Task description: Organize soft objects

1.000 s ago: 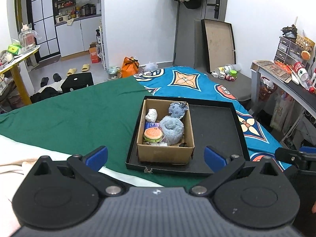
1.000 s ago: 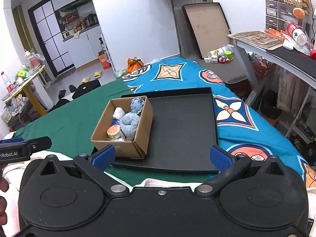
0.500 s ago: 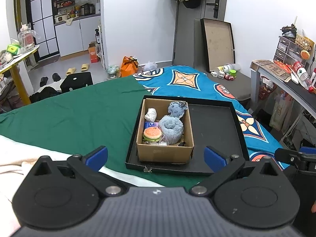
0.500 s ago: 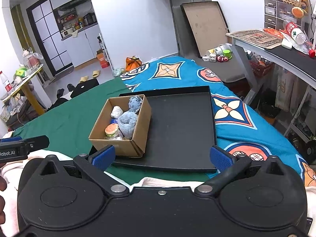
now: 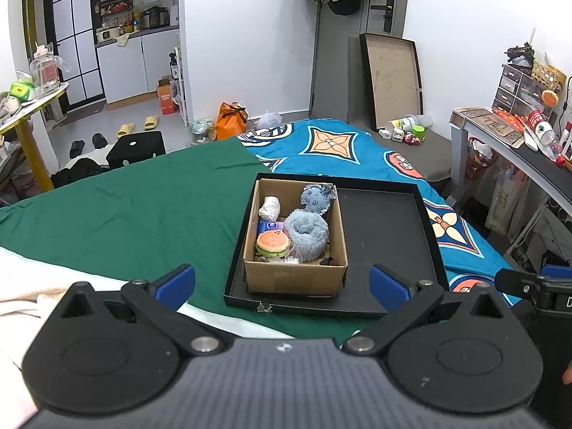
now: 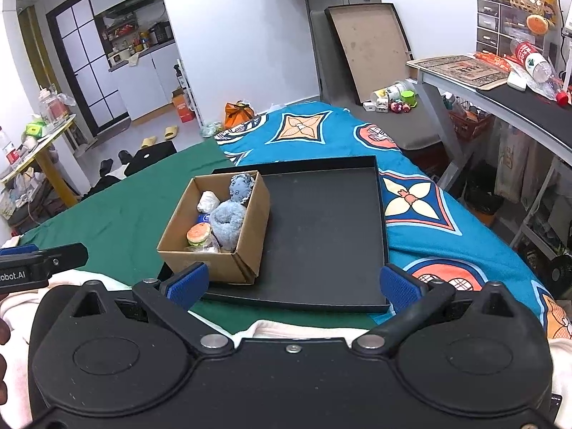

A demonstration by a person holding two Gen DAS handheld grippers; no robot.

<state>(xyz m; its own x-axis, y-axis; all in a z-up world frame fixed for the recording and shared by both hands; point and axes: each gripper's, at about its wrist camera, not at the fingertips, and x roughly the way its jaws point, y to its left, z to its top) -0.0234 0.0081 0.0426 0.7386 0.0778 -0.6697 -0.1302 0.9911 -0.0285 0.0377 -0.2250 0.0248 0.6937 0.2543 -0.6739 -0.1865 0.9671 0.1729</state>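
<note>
A brown cardboard box (image 5: pixel 296 279) (image 6: pixel 246 236) stands in the left part of a shallow black tray (image 5: pixel 386 236) (image 6: pixel 325 228) on the bed. Inside lie a fluffy blue ring toy (image 5: pixel 306 230) (image 6: pixel 226 222), a blue plush head (image 5: pixel 316 197) (image 6: pixel 240 186), a plush burger (image 5: pixel 272 243) (image 6: pixel 198 233), a white soft lump (image 5: pixel 269 207) (image 6: pixel 208 201) and a blue packet (image 5: pixel 269 226). My left gripper (image 5: pixel 282 282) and right gripper (image 6: pixel 293 286) are both open and empty, held back from the tray's near edge.
A green sheet (image 5: pixel 136 207) and a blue patterned blanket (image 5: pixel 339 146) cover the bed. A desk (image 6: pixel 500 93) with clutter stands at the right. A tray lid (image 5: pixel 391 78) leans on the far wall. Shoes and bags lie on the floor beyond.
Both grippers have drifted slightly; the box and tray sit a little lower and closer in the views. Nothing was grasped or released.
</note>
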